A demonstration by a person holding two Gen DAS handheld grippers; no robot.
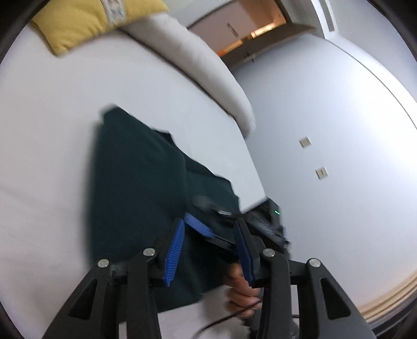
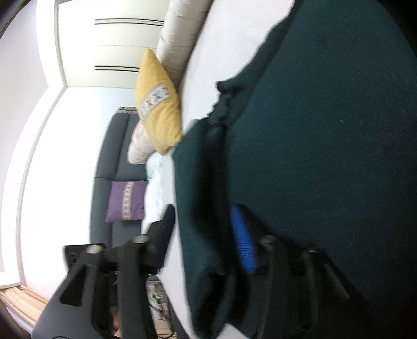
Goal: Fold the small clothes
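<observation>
A: Dark green knit, that's the garment (image 1: 135, 187), lying on the white bed (image 1: 47, 130). From the left wrist camera it runs from about seven o'clock up toward eleven, long axis slanting away from the claw.

B: And the left claw (image 1: 208, 250) itself?

A: Its blue pads (image 1: 174, 253) stand well apart with nothing between them. It hangs over the near end of the cloth, whether above it or touching I cannot tell; the frame is blurred.

B: What about the other one? I can see it poking in at about three o'clock of the left claw.

A: Yes, the right claw (image 2: 206, 250). In its own camera a fold of the green cloth drapes across the gap between the fingers, with one blue pad (image 2: 243, 240) showing just behind it. The cloth hides the other pad, so I judge it is pinching the edge, but I cannot say for sure.

B: Which hand is nearer the work, then?

A: The right, by my reading; the cloth fills its view from twelve round to five o'clock. The left has a free edge right under it at twelve o'clock.

B: Background?

A: A yellow pillow (image 1: 86, 23) at eleven o'clock in the left view, and a purple cushion (image 2: 126, 200) at nine o'clock in the right.
</observation>
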